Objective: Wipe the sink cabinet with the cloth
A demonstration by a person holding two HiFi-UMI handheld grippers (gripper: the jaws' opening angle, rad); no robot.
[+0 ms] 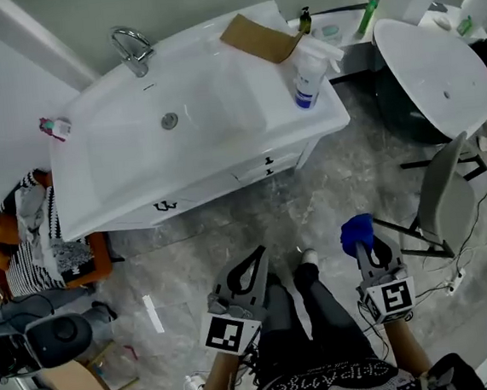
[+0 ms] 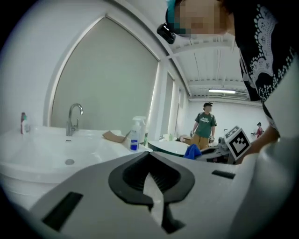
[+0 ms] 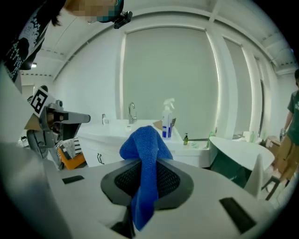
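Right gripper point(image 3: 148, 163) is clamped firmly on the blue cloth point(image 3: 142, 142), which bunches up above the jaws and trails down between them; the left gripper point(image 2: 150, 156) has its jaws together on nothing. Both hang well short of the white sink cabinet point(image 1: 194, 195), so no wiping yet. To do this well, I'd say lay that bunched end flat on the cabinet front, press evenly and sweep in long overlapping strokes, steering clear of the spray bottle point(image 1: 307, 76) on the counter point(image 1: 325, 109).

Head view steeply down; both gripper views low, seemingly level; all share sink cabinet point(image 1: 245, 121).
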